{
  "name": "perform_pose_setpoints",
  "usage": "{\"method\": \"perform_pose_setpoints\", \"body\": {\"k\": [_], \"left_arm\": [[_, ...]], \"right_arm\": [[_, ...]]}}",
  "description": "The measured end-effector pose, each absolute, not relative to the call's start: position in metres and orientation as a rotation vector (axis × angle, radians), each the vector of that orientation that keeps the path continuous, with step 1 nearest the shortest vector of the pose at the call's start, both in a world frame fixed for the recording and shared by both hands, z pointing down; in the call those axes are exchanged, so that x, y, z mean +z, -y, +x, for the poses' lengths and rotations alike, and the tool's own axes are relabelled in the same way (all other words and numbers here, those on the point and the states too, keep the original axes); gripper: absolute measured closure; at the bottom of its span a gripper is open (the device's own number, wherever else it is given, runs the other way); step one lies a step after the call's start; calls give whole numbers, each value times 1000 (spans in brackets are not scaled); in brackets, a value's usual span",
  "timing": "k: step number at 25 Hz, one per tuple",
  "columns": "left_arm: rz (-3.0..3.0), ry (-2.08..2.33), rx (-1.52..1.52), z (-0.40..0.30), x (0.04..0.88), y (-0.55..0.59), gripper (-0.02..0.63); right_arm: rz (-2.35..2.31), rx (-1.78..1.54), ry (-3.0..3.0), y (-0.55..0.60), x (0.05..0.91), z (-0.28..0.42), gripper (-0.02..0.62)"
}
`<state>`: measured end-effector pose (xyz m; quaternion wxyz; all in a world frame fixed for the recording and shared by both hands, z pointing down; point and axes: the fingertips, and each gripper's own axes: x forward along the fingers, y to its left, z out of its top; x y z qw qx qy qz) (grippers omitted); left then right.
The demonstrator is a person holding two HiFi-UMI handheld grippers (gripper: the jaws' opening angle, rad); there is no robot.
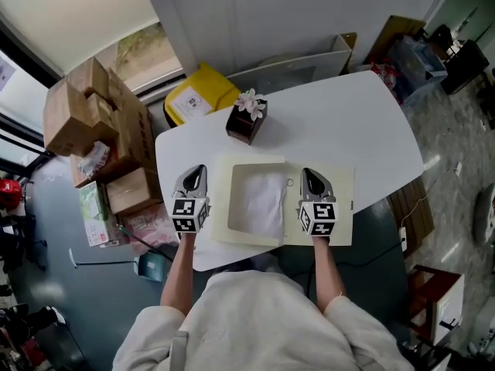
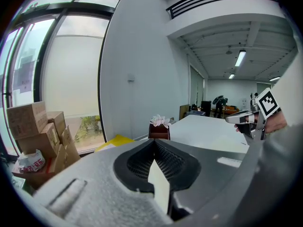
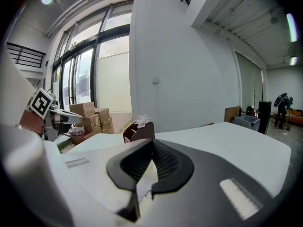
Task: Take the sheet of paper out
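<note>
Sees the sheet of paper (image 1: 263, 203) flat in the open folder (image 1: 221, 215) on the worktop (image 1: 348, 122), long side pointing toward the flower box (image 1: 246, 122). Holds left gripper (image 1: 197, 170) beside, right gripper (image 1: 308, 175) above, fingers of both together.

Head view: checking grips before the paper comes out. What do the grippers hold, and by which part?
Both are shut on the cream envelope: the left gripper pinches its left edge, the right gripper its right part.
</note>
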<state>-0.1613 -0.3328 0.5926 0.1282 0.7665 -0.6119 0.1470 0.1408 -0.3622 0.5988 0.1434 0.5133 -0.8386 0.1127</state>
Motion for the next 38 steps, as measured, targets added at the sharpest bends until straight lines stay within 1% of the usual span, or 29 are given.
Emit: {"method": "perform_pose_setpoints", "body": {"k": [14,24,27,33,35,38], "left_arm": [[2234,1637,427,-166,640,323,600],[2232,1562,466,-159,671,301,600],[2229,1548,473,-157,676,297,600],[2226,1532,479,-154,681,293,600],[2227,1531,480,-153,681,292,601],[2220,1533,480,-155,681,290,600]], "right_arm": [[1475,457,2264,321,654,123,592],[1438,607,2180,284,699,124,592],[1395,666,2156,275,715,123,575],[1265,783,2111,265,747,110,446],[1244,800,2095,266,755,107,432],[1220,799,2076,270,764,103,431]]}}
